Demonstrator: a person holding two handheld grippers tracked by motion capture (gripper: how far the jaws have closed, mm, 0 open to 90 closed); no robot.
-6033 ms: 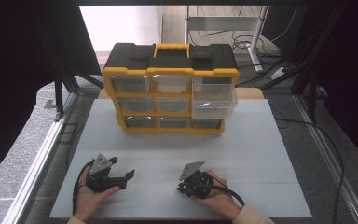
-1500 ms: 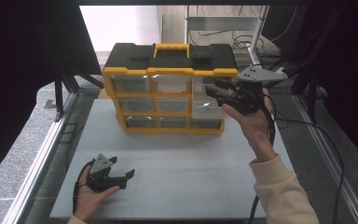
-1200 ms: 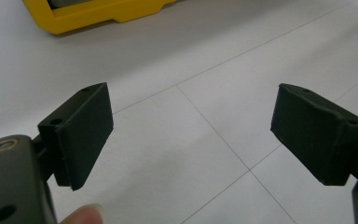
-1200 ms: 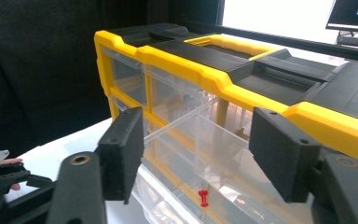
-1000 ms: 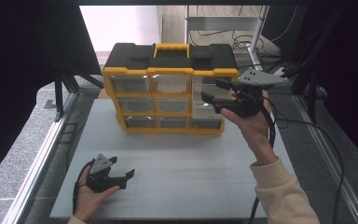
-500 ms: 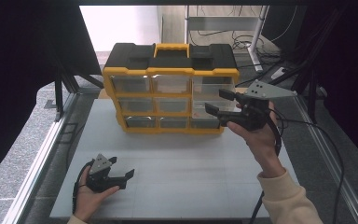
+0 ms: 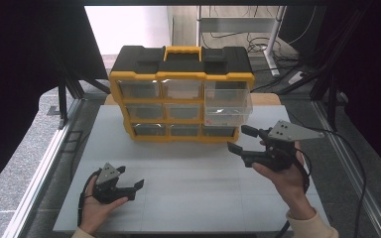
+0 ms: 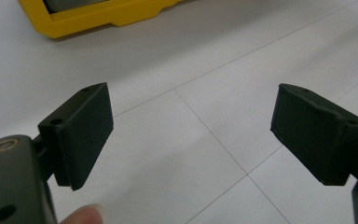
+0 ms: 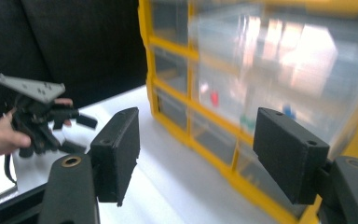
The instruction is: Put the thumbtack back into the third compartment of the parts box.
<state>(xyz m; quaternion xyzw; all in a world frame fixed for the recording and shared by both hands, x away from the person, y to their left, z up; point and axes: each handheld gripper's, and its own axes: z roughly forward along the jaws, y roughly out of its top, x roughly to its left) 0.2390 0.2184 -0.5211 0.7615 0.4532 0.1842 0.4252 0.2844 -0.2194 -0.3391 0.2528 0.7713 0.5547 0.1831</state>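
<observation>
A yellow and black drawer organizer (image 7: 181, 94) stands at the back middle of the white table (image 7: 203, 183). Its clear right-hand drawer (image 7: 226, 101) sticks out from the front. My right gripper (image 7: 239, 139) is held open in the air just right of the organizer's lower right corner, pointing left, with nothing between its jaws. In the right gripper view the open right gripper (image 9: 196, 158) faces the organizer (image 9: 261, 93); small red (image 9: 214, 99), green and blue items show blurred through the clear drawers. My left gripper (image 7: 130, 177) rests open near the front left; the left gripper (image 8: 191, 126) holds nothing.
The organizer's yellow base (image 8: 107, 16) lies ahead of the left jaws. A hand with the left gripper (image 9: 42, 116) shows far off in the right gripper view. Cables and dark frame posts (image 7: 327, 89) stand right of the table.
My right gripper has come down and back from the pulled-out drawer at the organizer's upper right to a spot low beside its corner. The left gripper has stayed put.
</observation>
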